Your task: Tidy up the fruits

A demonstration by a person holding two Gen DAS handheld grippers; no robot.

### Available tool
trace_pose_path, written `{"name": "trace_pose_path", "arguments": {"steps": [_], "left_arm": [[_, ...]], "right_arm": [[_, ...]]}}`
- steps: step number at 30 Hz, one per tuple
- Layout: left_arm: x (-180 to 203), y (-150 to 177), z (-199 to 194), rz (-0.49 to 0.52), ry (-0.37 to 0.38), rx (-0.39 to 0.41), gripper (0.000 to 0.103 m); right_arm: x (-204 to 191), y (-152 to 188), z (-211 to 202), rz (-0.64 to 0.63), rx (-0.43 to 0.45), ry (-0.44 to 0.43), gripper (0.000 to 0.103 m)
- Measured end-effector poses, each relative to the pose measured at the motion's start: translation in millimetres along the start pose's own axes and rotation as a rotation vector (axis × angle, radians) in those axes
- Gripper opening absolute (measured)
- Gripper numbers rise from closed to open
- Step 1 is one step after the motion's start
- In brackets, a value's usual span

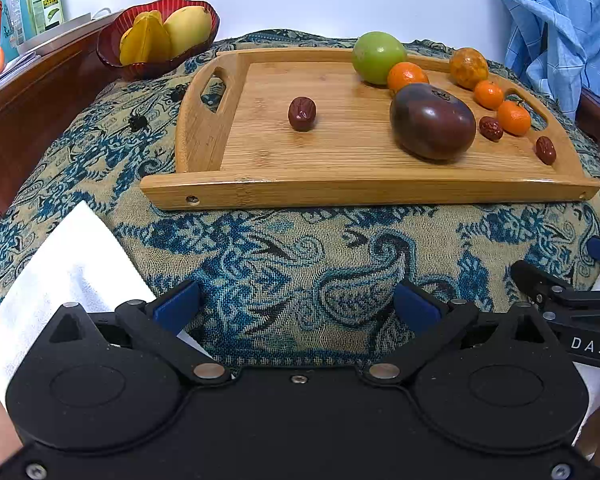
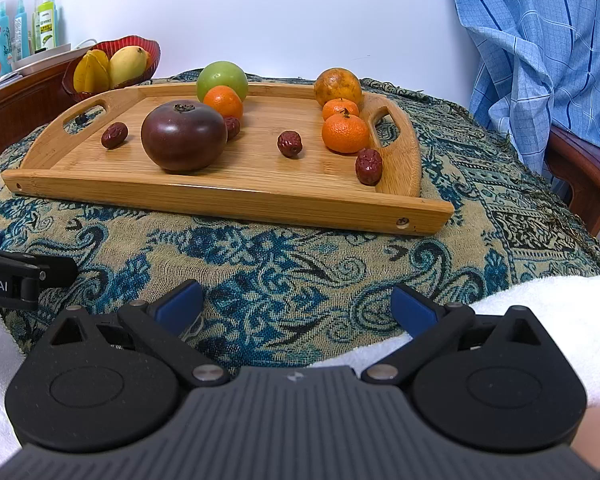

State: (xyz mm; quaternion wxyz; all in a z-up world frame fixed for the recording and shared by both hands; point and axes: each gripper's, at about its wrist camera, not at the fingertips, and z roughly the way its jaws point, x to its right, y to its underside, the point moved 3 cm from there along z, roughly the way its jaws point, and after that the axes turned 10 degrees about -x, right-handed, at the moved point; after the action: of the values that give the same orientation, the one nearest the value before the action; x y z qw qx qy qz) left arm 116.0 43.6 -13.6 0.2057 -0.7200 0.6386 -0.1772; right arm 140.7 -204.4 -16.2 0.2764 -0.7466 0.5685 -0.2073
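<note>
Both sets of jaws are standing wide and holding nothing: I am keeping the left gripper [image 1: 296,304] and the right gripper [image 2: 296,306] low over the patterned cloth [image 1: 284,248] that is covering the table, short of the near edge of the bamboo tray [image 1: 340,192]. All the loose fruit is sitting on that tray. From the left wrist I am seeing a lone red date [image 1: 302,113] near the middle, well apart from the rest, and a big dark purple fruit [image 1: 433,121] toward the right with a green fruit [image 1: 378,57] and an orange mandarin [image 1: 407,76] behind it. Beside the right handle slot, two small mandarins [image 1: 513,117] are lining up in front of a mottled orange [image 1: 468,67], with two more dates [image 1: 491,128] near them. From the right wrist a further date is peeking out from behind the purple fruit. Off the tray at the back left, a red glass bowl [image 1: 112,46] is holding a starfruit [image 1: 145,40] and a mango [image 1: 188,29]. White towels [image 1: 60,280] are lying under both grippers.
</note>
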Motion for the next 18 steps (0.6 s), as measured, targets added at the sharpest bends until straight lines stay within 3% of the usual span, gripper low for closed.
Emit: {"name": "trace_pose_path", "arguments": {"steps": [18], "left_arm": [[-0.2,1.0,-0.6,0.003,-0.001,0.004,0.103]], "right_arm": [[0.2,0.5,-0.3,0.000,0.001,0.000,0.103]]}}
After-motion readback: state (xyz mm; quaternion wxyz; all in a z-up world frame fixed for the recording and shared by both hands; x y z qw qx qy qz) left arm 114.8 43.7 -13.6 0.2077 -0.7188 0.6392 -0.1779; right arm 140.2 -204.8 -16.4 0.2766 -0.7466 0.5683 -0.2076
